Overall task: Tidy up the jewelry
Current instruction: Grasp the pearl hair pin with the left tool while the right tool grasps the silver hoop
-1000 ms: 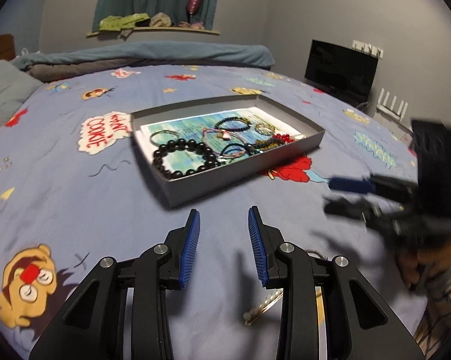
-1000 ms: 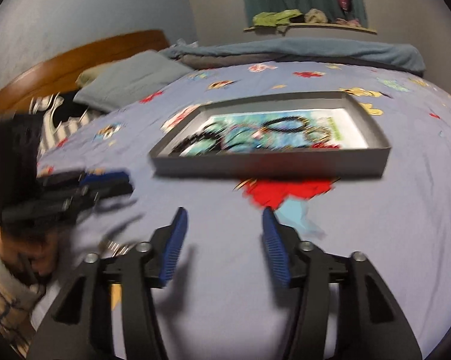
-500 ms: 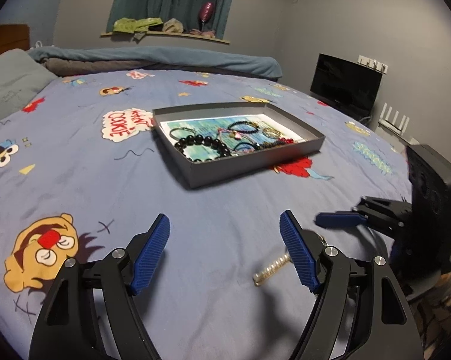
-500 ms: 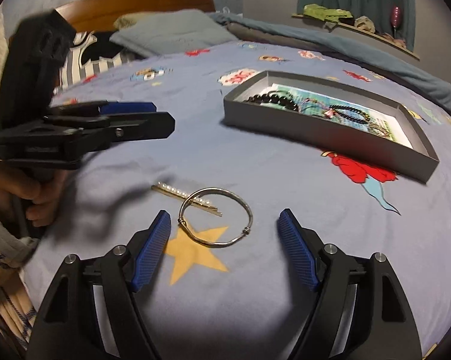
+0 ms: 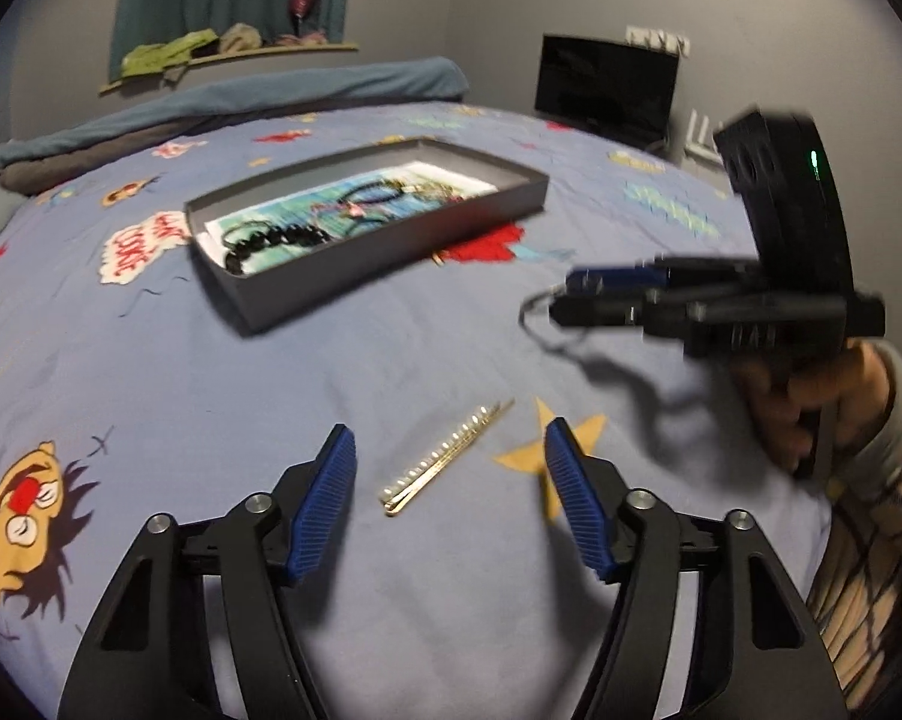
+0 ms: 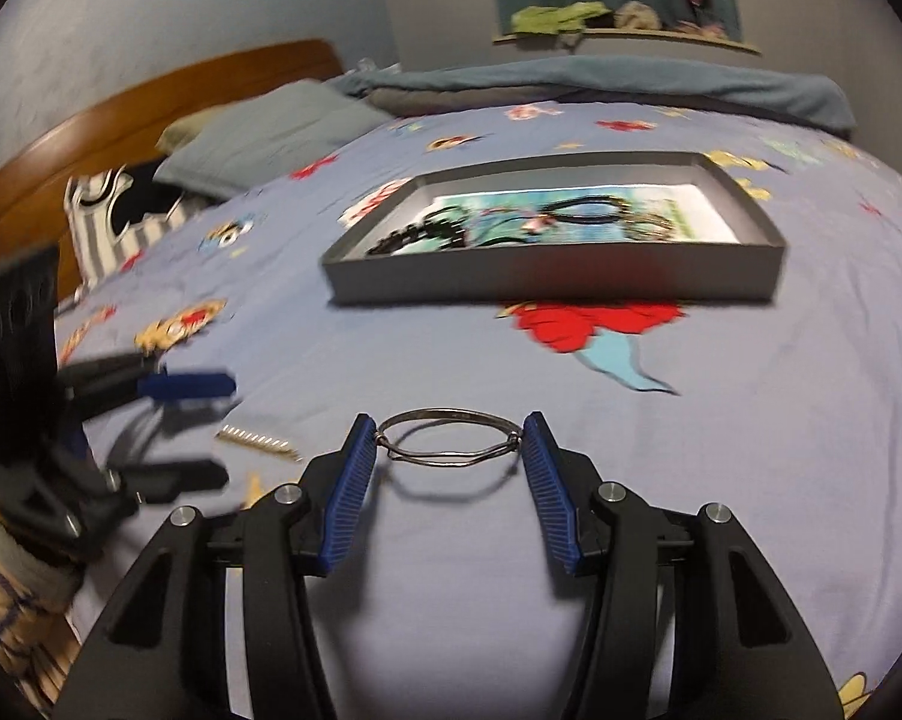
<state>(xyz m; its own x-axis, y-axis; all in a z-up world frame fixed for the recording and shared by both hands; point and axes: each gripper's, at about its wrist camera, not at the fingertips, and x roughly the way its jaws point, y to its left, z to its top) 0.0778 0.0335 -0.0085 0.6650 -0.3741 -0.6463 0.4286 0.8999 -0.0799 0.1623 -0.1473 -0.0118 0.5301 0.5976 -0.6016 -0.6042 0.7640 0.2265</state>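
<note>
My right gripper [image 6: 449, 441] is shut on a silver bangle [image 6: 449, 437] and holds it lifted above the blue bedsheet; its shadow lies below. In the left wrist view the same gripper [image 5: 562, 300] shows at the right with the bangle [image 5: 535, 312] hanging from its tips. My left gripper [image 5: 448, 462] is open, its fingers on either side of a pearl hair clip [image 5: 448, 456] on the sheet; the clip also shows in the right wrist view [image 6: 258, 441]. A grey tray [image 5: 391, 252] [image 6: 547, 282] beyond holds several bracelets.
The bed is covered by a blue cartoon-print sheet [image 5: 151, 360]. Pillows [image 6: 271, 132] and a wooden headboard [image 6: 121, 126] lie at the left, a folded blanket [image 5: 241, 102] at the far side, a dark monitor [image 5: 607, 87] beyond the bed's right edge.
My right gripper has closed on the bangle and lifted it off the sheet. My left gripper has come down over the pearl hair clip, still open.
</note>
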